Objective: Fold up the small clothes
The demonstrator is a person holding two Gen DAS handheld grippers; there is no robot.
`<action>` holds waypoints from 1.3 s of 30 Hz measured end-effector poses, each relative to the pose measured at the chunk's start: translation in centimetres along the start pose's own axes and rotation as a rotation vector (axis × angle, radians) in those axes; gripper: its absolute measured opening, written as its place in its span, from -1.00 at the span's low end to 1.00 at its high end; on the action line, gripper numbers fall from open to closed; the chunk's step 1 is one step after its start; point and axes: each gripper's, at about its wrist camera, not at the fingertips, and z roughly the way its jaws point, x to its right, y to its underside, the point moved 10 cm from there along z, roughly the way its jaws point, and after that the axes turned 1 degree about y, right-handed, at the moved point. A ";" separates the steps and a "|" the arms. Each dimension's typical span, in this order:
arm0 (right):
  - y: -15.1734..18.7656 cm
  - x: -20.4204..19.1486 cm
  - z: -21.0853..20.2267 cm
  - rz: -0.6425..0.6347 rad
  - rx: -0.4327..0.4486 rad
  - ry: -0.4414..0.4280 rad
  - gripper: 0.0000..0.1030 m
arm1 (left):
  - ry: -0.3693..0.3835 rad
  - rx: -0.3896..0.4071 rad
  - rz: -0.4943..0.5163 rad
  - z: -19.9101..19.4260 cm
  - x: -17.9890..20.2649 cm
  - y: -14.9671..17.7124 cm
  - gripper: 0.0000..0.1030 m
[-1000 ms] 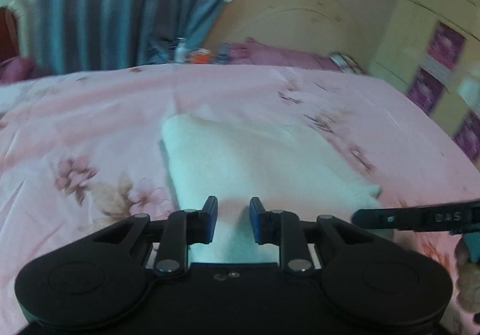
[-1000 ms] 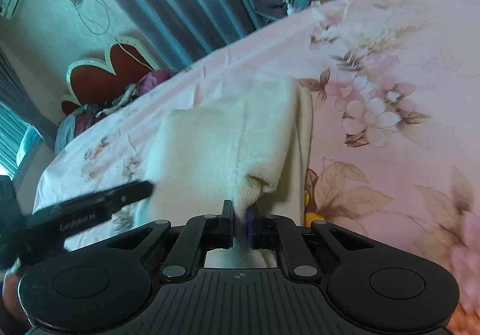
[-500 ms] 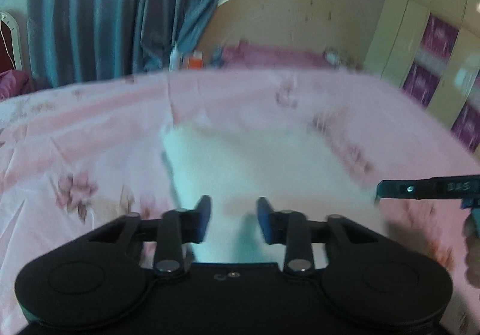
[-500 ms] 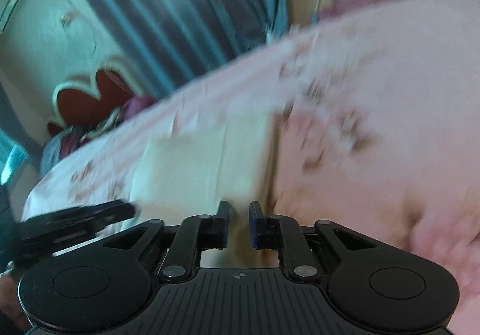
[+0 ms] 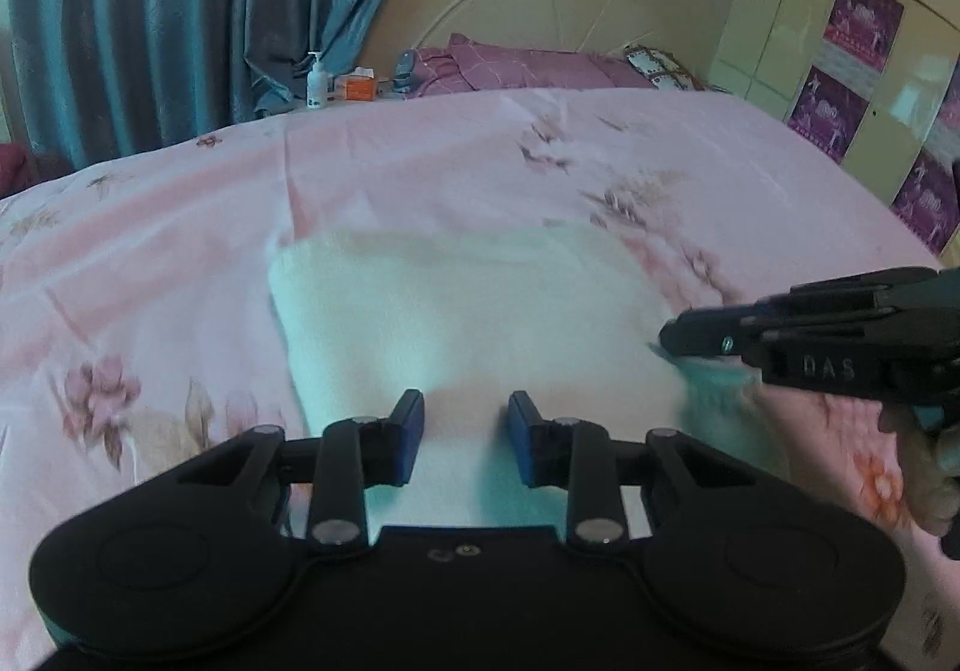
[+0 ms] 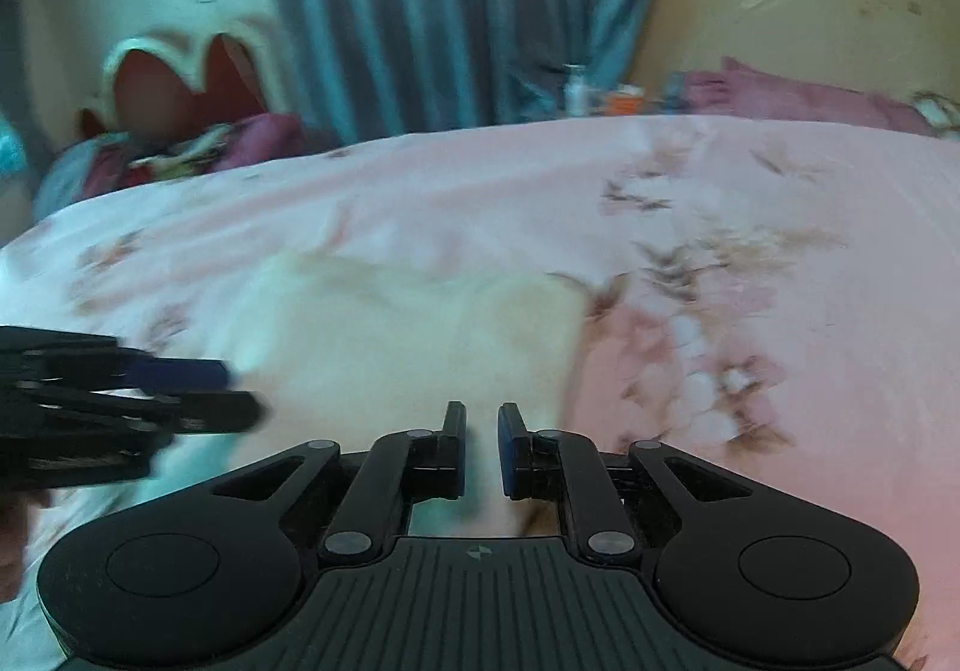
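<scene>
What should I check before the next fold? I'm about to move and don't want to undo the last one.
1. Left gripper open, holding nothing: ok.
2. Right gripper open, free of cloth: ok.
3. White garment lies folded flat on the pink bedsheet: ok.
4. Garment edges aligned: cannot tell, the right wrist view is blurred.
5. Right gripper beside the garment's right edge, contact: cannot tell.
</scene>
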 end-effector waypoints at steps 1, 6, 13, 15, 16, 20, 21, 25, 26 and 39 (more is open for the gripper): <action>0.9 -0.4 0.1 -0.025 -0.009 0.017 -0.77 | 0.002 0.012 0.002 -0.3 0.4 0.4 -0.44; 2.9 -1.2 -3.9 -0.049 0.040 0.031 -0.77 | 0.007 0.038 -0.003 -3.0 2.5 3.6 -0.44; 9.1 -3.1 -6.0 -0.110 -0.069 0.008 -0.77 | -0.009 0.006 0.000 -5.3 3.6 8.4 -0.44; 8.9 -3.4 -7.7 -0.101 -0.039 -0.030 -0.77 | 0.017 0.002 -0.012 -6.6 3.7 8.9 -0.43; 9.3 -3.6 -7.9 -0.093 -0.047 -0.051 -0.77 | 0.006 -0.011 -0.003 -6.6 3.7 9.4 -0.43; 13.1 -4.8 -6.9 -0.139 -0.159 -0.089 -0.77 | -0.010 -0.022 0.005 -7.1 3.5 10.7 -0.43; 13.5 -5.1 -7.1 -0.141 -0.190 -0.098 -0.77 | -0.006 -0.022 0.001 -7.5 3.5 10.7 -0.44; 12.0 -3.7 -8.9 -0.025 -0.075 -0.099 -0.77 | -0.018 0.044 -0.039 -9.5 3.0 10.0 -0.44; 11.2 -3.0 -9.1 0.015 -0.037 -0.091 -0.77 | -0.025 0.063 -0.052 -9.8 2.9 9.7 -0.44; 9.0 -1.2 -8.6 0.056 -0.017 -0.074 -0.77 | -0.097 0.012 -0.177 -9.0 1.3 11.1 -0.23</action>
